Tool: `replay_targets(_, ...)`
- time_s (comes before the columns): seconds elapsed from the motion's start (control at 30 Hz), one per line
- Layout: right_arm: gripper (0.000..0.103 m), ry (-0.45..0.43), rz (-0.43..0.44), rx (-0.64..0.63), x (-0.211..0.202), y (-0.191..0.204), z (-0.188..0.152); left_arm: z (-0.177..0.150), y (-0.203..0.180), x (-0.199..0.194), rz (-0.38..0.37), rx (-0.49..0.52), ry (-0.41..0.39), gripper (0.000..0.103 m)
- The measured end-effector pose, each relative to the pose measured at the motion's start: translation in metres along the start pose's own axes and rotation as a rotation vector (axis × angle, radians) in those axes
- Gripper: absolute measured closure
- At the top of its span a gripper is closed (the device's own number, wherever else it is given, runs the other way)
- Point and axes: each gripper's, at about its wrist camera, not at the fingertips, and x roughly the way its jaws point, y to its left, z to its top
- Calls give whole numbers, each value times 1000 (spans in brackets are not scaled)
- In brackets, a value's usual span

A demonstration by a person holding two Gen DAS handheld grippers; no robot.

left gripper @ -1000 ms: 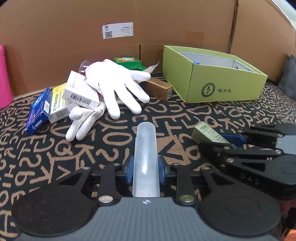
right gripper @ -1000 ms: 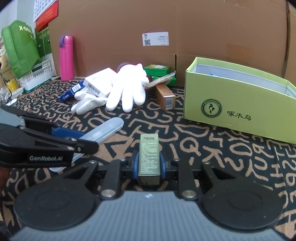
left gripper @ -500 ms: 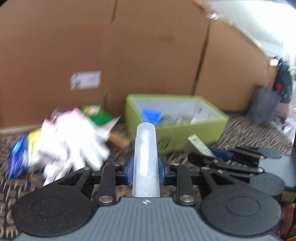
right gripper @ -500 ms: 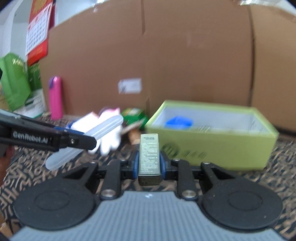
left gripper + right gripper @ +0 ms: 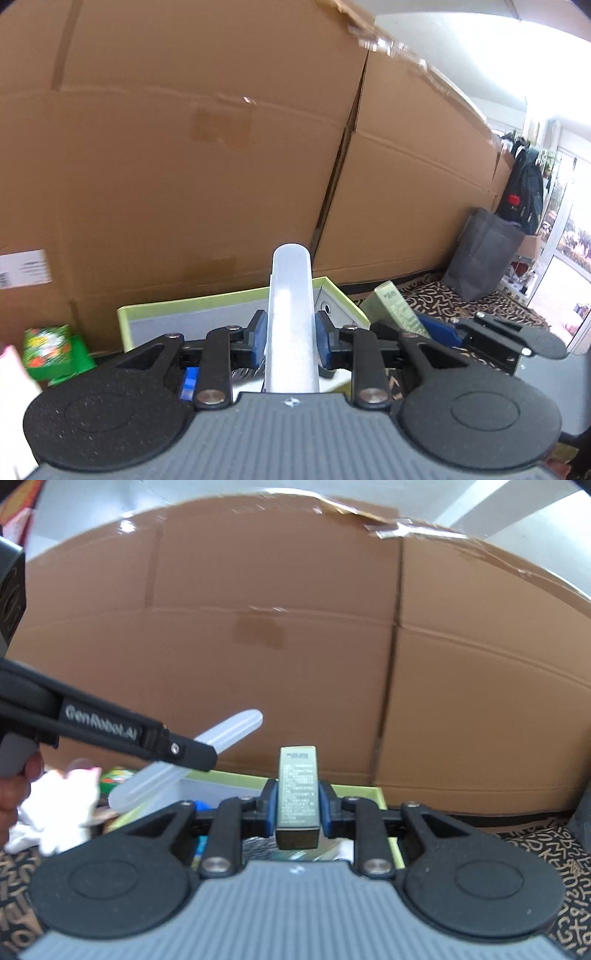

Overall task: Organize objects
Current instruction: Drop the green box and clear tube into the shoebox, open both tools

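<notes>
1. Both claws are loaded. The left gripper (image 5: 291, 338) is clamped on a frosted plastic tube (image 5: 291, 314) that sticks straight out past its tips, and the right gripper (image 5: 297, 806) is pinching a small olive-gold carton (image 5: 298, 790) by its long sides.
2. Both items hang in the air right at the green box (image 5: 221, 306), more or less over its near part. The tube tip sits above the far rim in the left view.
3. Progress-wise I'd say mid-job: the box already has stuff in it (something blue (image 5: 201, 805) and some paper), but neither held item is dropped in yet.
4. Still left outside: white gloves (image 5: 59, 805) and a green packet (image 5: 50, 347) off to the left on the patterned cloth (image 5: 546, 849).
5. Room to move: the big cardboard wall (image 5: 184, 166) stands just behind the box, so not much forward slack. The two grippers are close side by side, and the tube crosses toward the right one's lane, so releasing one at a time looks safer.
</notes>
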Motion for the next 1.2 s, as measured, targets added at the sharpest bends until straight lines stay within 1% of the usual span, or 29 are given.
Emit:
replay_targets(0.1,81,29,-24,7,31,-14,-1,1,-3,32,16,11,16,74)
replay_targets(0.23,81,95,-24,3,68,-26,-12,-1,-1,66,14,8,52,74)
replay_targets(0.37,81,160,-17,11,97,-32,-30,-8,3,89,11,14,92,74)
replay_targets(0.47,80,191,-15,21,112,-35,-42,-14,7,101,14,12,109,75)
replay_targets(0.53,78,203,-8,6,121,-35,-48,-16,11,108,-1,-5,112,74)
replay_targets(0.57,66,205,-3,-3,124,-35,-49,-17,14,109,-24,-16,110,62)
replay_targets(0.6,45,201,-2,-10,125,-34,-52,-17,16,108,-49,-27,114,50)
replay_targets(0.63,37,187,-9,-14,123,-34,-53,-18,18,106,-56,-42,108,25)
replay_targets(0.67,26,167,-16,-15,119,-35,-53,-19,18,100,-45,-53,76,18)
replay_targets(0.7,20,146,-18,-11,114,-35,-53,-21,18,91,-33,-51,40,18)
replay_targets(0.73,17,121,-8,0,106,-37,-53,-22,18,83,-26,-43,19,17)
replay_targets(0.8,0,80,-5,24,92,-38,-55,-25,20,68,-9,-51,-3,16)
replay_targets(0.87,0,43,-11,42,76,-38,-56,-29,19,54,23,-69,-17,16)
replay_targets(0.97,0,32,11,80,53,-34,-60,-41,21,24,61,-115,-42,16)
replay_targets(1.07,0,23,61,111,32,-25,-61,-56,26,-12,98,-172,-60,16)
replay_targets(1.2,0,30,126,144,9,-5,-69,-83,30,-53,143,-214,-53,16)
